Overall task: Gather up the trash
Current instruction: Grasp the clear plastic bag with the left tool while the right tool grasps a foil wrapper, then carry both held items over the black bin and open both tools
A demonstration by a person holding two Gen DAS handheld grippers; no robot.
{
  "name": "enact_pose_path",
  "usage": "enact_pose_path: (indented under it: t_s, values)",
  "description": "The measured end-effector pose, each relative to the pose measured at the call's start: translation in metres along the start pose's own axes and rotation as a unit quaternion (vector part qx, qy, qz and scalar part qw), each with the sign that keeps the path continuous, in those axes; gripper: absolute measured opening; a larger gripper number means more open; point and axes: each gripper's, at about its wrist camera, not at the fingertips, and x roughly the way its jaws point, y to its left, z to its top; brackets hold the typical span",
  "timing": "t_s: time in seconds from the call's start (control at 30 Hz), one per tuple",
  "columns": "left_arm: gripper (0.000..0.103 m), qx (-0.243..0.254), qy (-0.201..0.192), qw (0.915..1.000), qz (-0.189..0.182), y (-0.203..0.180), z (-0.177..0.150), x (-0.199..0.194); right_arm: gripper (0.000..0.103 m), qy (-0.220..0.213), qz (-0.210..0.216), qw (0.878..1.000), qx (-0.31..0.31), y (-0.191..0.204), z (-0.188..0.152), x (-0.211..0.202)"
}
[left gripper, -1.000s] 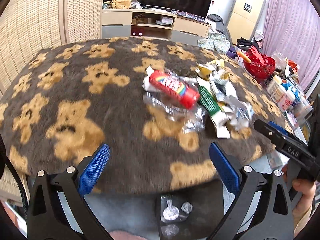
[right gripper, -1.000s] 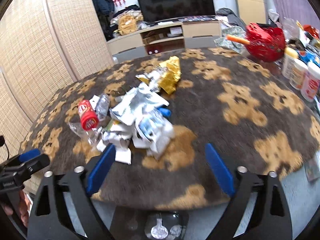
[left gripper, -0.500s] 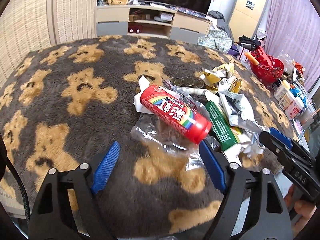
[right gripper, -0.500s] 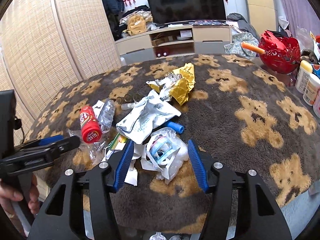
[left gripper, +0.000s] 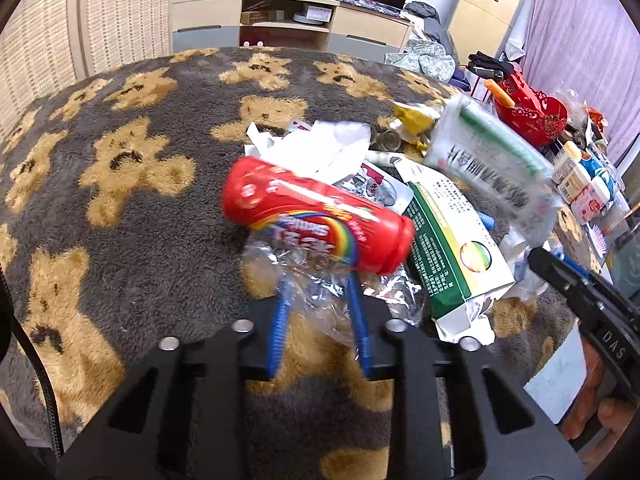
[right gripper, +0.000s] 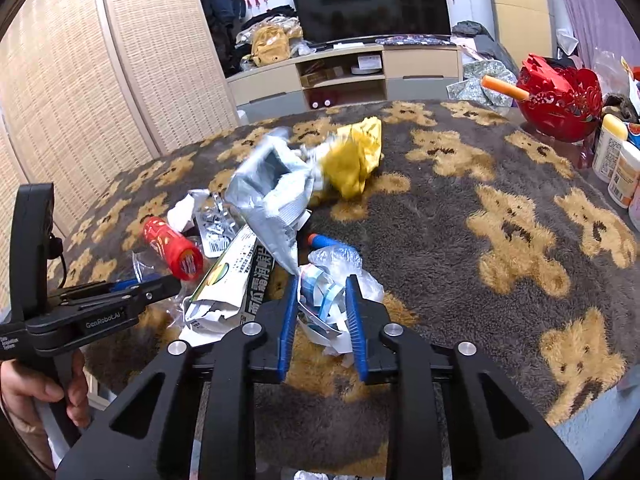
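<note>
Plainly, the weak point at lower centre of the left wrist view is that the left gripper [left gripper: 320,300], whose fingers have just been closing, pinches only the clear plastic bag [left gripper: 320,280]; the red candy tube [left gripper: 316,220] rides loose on top and could roll off onto the bear-print table [left gripper: 120,220]. Right of it, the green-and-white carton [left gripper: 452,248] lies untouched. In the right wrist view the right gripper [right gripper: 322,300], also just closed, clamps a crumpled blue-and-white wrapper [right gripper: 324,296] at lower centre. The silver foil pouch [right gripper: 272,192] above, blurred, may drag along and scatter the pile.
</note>
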Motion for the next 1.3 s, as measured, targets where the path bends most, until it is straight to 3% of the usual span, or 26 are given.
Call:
enact_pose_path:
  t_s: [0.3, 0.7, 1.3]
  values:
    - [0.009, 0.008, -0.02, 0.9996, 0.019, 0.002, -0.002, -0.025, 0.018, -0.025, -0.007, 1.0, 0.007, -0.001, 0.008, -0.019]
    - [0.005, 0.007, -0.067, 0.997, 0.037, 0.01, 0.011, -0.072, 0.018, -0.059, -0.015, 0.998, 0.007, 0.005, 0.028, -0.044]
    - [0.005, 0.023, -0.17, 0.9845, 0.037, -0.014, 0.002, -0.203, 0.018, -0.123, 0.011, 0.992, -0.018, 0.045, 0.036, -0.141]
